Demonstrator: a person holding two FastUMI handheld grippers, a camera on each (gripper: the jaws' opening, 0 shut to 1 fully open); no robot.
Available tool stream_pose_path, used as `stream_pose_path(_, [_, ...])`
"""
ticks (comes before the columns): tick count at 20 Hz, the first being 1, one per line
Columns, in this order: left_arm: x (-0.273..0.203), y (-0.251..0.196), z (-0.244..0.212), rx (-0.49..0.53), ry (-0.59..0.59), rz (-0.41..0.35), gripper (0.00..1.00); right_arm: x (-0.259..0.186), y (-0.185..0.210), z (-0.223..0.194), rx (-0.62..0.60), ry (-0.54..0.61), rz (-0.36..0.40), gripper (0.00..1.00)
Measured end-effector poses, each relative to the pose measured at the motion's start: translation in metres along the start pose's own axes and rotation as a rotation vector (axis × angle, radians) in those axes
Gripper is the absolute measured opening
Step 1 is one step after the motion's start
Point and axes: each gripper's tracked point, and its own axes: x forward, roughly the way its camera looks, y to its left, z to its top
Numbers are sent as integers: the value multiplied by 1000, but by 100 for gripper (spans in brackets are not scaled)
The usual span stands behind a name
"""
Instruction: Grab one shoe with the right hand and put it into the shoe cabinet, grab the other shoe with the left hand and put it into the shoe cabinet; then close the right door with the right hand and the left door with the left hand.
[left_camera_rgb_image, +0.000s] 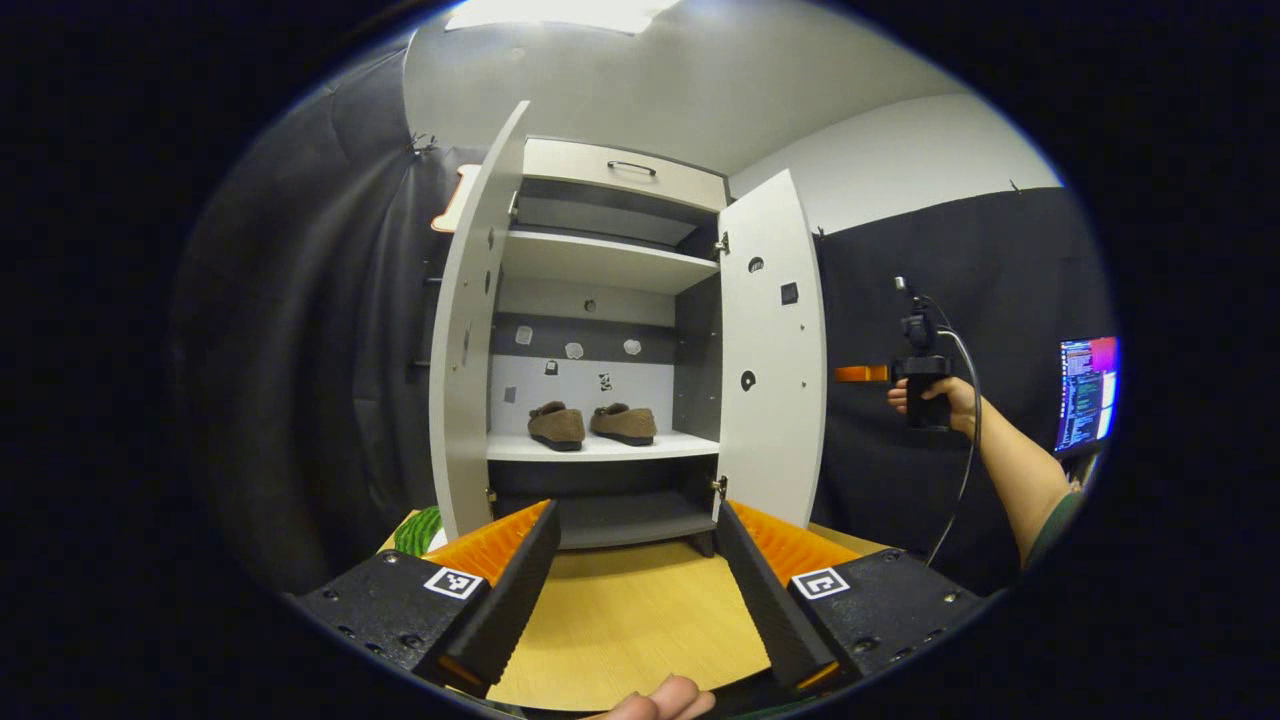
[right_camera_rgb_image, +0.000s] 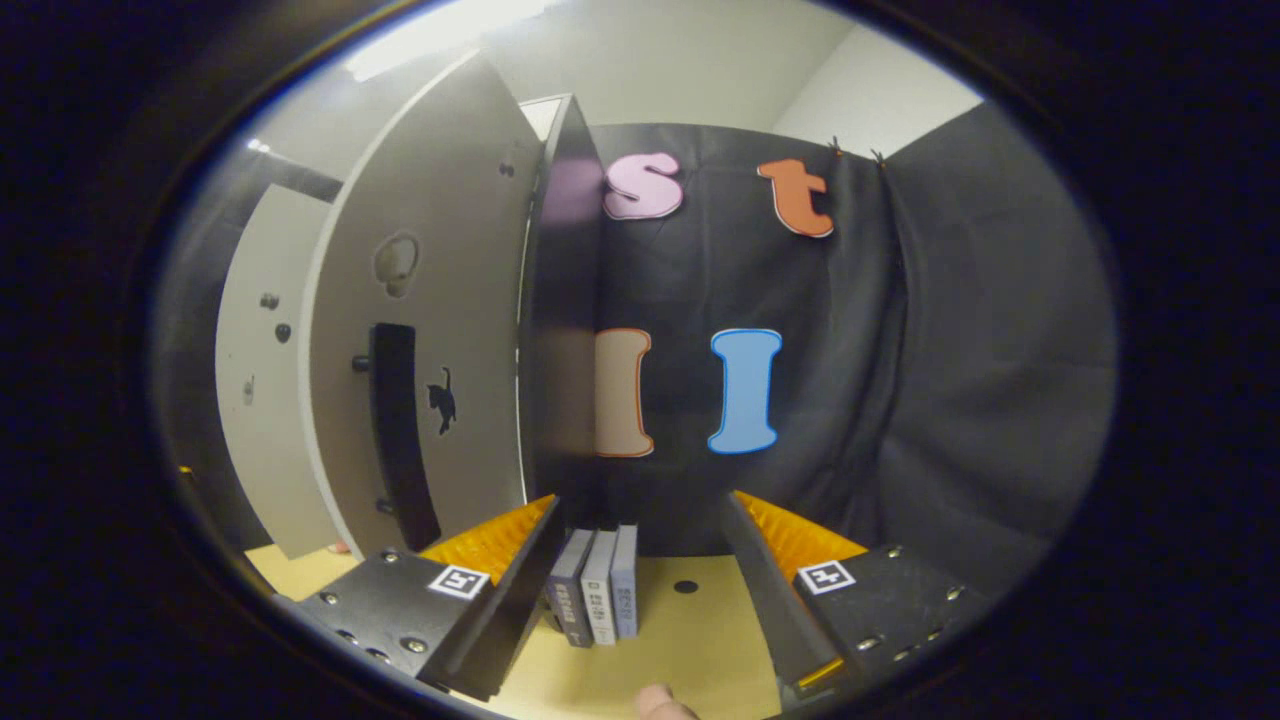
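Two brown shoes (left_camera_rgb_image: 557, 425) (left_camera_rgb_image: 624, 423) sit side by side on the middle shelf (left_camera_rgb_image: 600, 447) of the white shoe cabinet. Both doors stand wide: the left door (left_camera_rgb_image: 465, 350) and the right door (left_camera_rgb_image: 770, 350). My left gripper (left_camera_rgb_image: 635, 510) is open and holds nothing, some way in front of the cabinet. A hand holds my right gripper (left_camera_rgb_image: 915, 375) to the right of the right door, at mid height. In the right gripper view that gripper (right_camera_rgb_image: 642, 500) is open and empty, facing the right door's outer face (right_camera_rgb_image: 470, 300) with its black handle (right_camera_rgb_image: 400, 430) and the cabinet's dark side panel (right_camera_rgb_image: 560, 300).
The cabinet stands on a light wooden surface (left_camera_rgb_image: 620, 620). A drawer (left_camera_rgb_image: 620, 170) tops it, with shelves above and below the shoes. A green object (left_camera_rgb_image: 420, 530) lies by the left door's foot. Three upright books (right_camera_rgb_image: 600, 600) stand beside the cabinet. A lit monitor (left_camera_rgb_image: 1088, 395) is at far right.
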Motion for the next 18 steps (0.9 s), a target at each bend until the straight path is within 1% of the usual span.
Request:
stream_pose_path(1, [-1, 6, 1, 6, -4, 15, 97, 3, 5, 3, 8, -2, 12, 96])
stream_pose_path(4, [-2, 15, 3, -4, -16, 38, 97, 13, 21, 5, 9, 9, 28, 96])
stream_pose_path(5, [-3, 21, 2, -5, -15, 55, 96, 16, 27, 4, 9, 17, 30, 94])
stream_pose_path(6, [-3, 27, 2, -7, -14, 71, 98, 17, 33, 3, 13, 29, 32, 96])
stream_pose_path(7, [-3, 31, 1, -15, -17, 79, 98, 16, 44, 2, 19, 33, 56, 96])
stream_pose_path(8, [-2, 34, -1, -25, -12, 83, 97, 14, 60, 2, 19, 34, 101, 96])
stream_pose_path(9, [-2, 40, -8, -27, 3, 95, 97, 19, 62, 2, -8, 24, 91, 94])
stream_pose_path(10, [-2, 47, -13, -24, 16, 117, 100, 15, 64, 8, -30, 15, 74, 93])
stream_pose_path(11, [-2, 53, -15, -24, 22, 138, 97, 11, 64, 7, -38, 15, 64, 92])
stream_pose_path(12, [-1, 57, -16, -26, 23, 154, 97, 11, 65, 5, -31, 23, 59, 89])
stream_pose_path(13, [1, 61, -16, -22, 9, 166, 97, 10, 67, 4, -26, 28, 54, 93])
stream_pose_path(14, [4, 62, -18, -16, 2, 165, 97, 9, 68, 5, -28, 28, 48, 90])
stream_pose_path(15, [6, 62, -26, -16, 10, 163, 97, 9, 69, 6, -28, 26, 43, 93])
stream_pose_path(16, [7, 64, -33, -20, 26, 165, 96, 9, 72, 6, -23, 24, 42, 93])
stream_pose_path(18, [8, 67, -39, -39, 39, 179, 97, 9, 86, 6, -15, 21, 65, 92])
